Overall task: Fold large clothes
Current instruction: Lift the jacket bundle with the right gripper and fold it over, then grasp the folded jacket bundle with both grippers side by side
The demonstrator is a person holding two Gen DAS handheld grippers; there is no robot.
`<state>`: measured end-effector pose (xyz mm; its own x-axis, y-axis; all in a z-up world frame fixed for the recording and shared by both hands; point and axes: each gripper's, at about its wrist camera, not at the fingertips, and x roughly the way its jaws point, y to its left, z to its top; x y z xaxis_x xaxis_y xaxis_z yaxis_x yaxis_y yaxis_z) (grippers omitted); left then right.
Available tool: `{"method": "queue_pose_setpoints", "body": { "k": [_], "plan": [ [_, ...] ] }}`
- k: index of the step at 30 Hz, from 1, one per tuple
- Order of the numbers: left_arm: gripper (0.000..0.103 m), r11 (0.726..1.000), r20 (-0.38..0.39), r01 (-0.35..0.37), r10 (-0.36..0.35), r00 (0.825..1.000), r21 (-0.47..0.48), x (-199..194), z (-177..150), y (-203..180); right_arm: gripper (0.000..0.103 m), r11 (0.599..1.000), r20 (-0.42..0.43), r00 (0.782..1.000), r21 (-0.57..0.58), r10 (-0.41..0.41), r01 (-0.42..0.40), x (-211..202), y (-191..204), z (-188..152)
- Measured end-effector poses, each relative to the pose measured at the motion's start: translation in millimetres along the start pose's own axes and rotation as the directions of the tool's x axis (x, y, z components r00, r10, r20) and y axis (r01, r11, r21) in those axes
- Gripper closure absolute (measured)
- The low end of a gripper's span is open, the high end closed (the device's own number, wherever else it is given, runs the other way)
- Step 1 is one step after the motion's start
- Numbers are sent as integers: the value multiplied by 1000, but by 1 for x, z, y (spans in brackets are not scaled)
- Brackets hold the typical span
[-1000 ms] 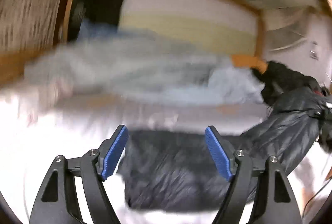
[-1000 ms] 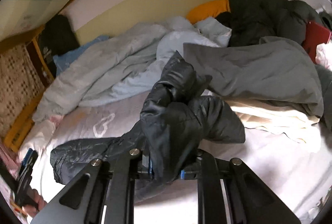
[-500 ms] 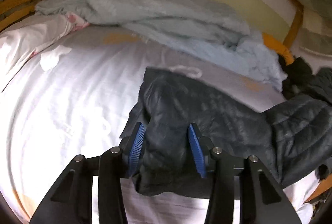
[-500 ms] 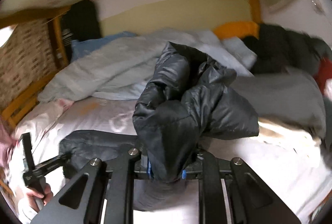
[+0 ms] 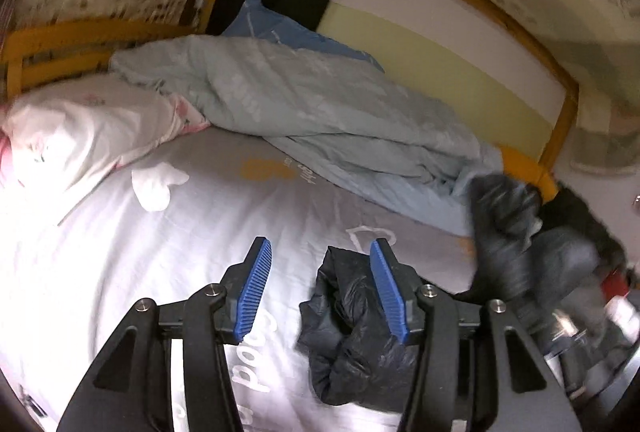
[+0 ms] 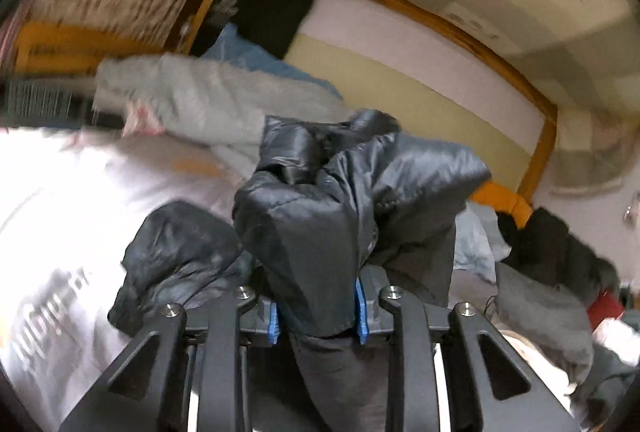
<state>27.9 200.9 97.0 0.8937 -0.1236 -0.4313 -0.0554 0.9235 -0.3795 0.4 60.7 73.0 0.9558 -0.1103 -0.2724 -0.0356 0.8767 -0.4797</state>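
Note:
A black puffer jacket point(image 5: 356, 336) lies bunched on the white printed bedsheet point(image 5: 120, 264). My left gripper point(image 5: 320, 284) is open above the sheet; the jacket's edge lies under its right blue pad, nothing held. My right gripper point(image 6: 318, 312) is shut on a thick fold of the same black jacket point(image 6: 340, 200), lifted so it fills the middle of the right wrist view. More of the jacket hangs down at the left point(image 6: 180, 256). In the left wrist view the lifted part shows blurred at the right point(image 5: 516, 232).
A crumpled light blue duvet point(image 5: 320, 104) lies along the far side of the bed. A white pillow point(image 5: 80, 128) sits at the left. A wooden bed frame point(image 5: 60, 40) rings the bed. Dark and grey clothes point(image 6: 552, 272) pile at the right.
My left gripper has opened and let go of the jacket, which now lies bunched under its right pad. My right gripper has swung left, still holding its fold raised.

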Motion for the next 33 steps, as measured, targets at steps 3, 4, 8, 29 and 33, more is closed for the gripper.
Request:
{"method": "queue_pose_setpoints", "body": {
  "k": [3,4,8,29,33],
  "plan": [
    [53,1000,33,4,-4,999,8,-11,5,3,57,999,-6,1000,-26,23,-23,-1,25,-6],
    [53,1000,42,5,-6,999,13,-15,6,4,53,999,-5,999,-24,33,-33,-2,31,-7],
    [50,999,39,13,-14,999,34,-21,7,1,32,995,42,995,-33,91,-89,-21,43,-16],
    [45,870,37,353,-388,921,344,-34,-18,-106,35,830,-132,989,558,66,19,9,-137,-89],
    [94,826,26,354,-406,913,439,-30,-20,-142,75,794,-125,948,584,294,-169,34,-127,-89]
  ]
}}
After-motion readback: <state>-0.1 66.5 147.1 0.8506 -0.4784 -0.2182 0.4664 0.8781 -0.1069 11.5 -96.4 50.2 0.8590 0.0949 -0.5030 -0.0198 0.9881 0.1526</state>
